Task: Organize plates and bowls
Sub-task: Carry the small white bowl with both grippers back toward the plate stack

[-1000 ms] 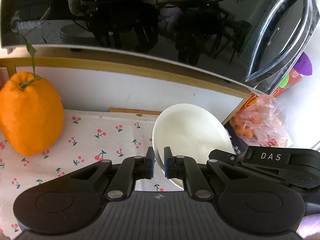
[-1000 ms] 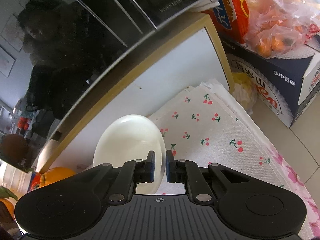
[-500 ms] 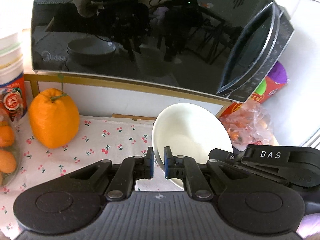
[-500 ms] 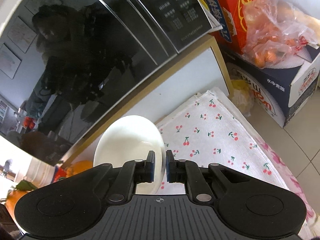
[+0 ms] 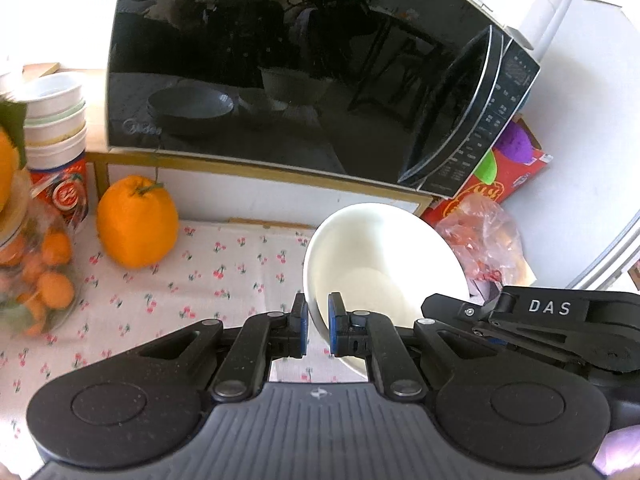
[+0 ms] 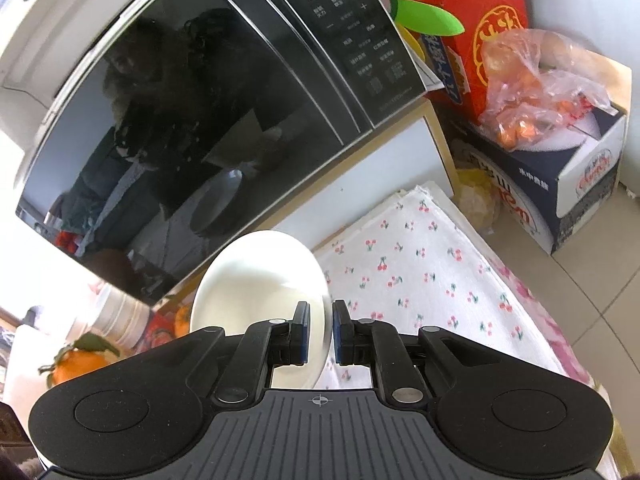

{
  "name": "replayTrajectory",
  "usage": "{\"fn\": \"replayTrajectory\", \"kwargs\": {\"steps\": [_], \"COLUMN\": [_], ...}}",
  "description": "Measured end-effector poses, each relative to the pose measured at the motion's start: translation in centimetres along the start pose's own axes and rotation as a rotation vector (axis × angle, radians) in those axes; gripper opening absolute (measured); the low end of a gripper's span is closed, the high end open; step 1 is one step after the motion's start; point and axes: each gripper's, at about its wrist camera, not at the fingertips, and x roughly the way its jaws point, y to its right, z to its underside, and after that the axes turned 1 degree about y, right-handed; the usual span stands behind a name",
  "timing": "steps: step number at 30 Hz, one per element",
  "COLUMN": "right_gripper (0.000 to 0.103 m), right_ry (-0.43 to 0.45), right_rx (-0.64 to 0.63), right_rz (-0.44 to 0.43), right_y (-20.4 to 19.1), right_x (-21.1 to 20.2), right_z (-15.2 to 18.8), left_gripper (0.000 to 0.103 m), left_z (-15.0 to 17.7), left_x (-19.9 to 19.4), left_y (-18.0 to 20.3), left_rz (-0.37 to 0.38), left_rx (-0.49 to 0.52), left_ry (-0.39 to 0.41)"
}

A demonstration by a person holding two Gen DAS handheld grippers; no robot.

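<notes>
Left wrist view: white glazed ceramic bowl (image 5: 384, 264) tilted on edge, raised above the cherry-print white cloth (image 5: 224, 276), in front of and below the black glass-fronted microwave (image 5: 280, 68).
Left gripper (image 5: 317, 326): blue pads pinching the bowl's near-left rim, wall of the bowl between them.
Right gripper (image 5: 532, 320): black body marked "DAS", reaching to the bowl's right side, below and right of the microwave.
Right wrist view: same bowl (image 6: 260, 276) seen from its right, rim clamped between the pads of the right gripper (image 6: 319, 336).
Bowl's contact with cloth: none visible; hangs between the two grippers.
Left of the microwave: large orange citrus fruit with stem (image 5: 136, 220) on the cloth; clear jar of small oranges (image 5: 36, 276); stack of paper cups (image 5: 56, 112).
Right of the microwave: red cardboard box (image 6: 472, 40); clear plastic bag of orange fruit (image 6: 536, 92) resting on a dark blue carton (image 6: 560, 200).
Microwave door: dark reflections of a person and bowls.
</notes>
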Motion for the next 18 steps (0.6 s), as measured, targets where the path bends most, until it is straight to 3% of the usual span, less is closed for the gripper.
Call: {"fn": "replayTrajectory", "kwargs": {"steps": [18], "right_gripper": [0.012], "right_ry": [-0.019], "right_rx": [0.062], "right_rz": [-0.019], "right_y": [1.9], "right_x": [-5.9], "right_z": [5.6], "left_gripper": [0.010], "left_z": [5.2], "left_x": [-4.5], "left_y": [0.1], "left_rz": [0.015], "left_rx": [0.008], "left_ry": [-0.053]}}
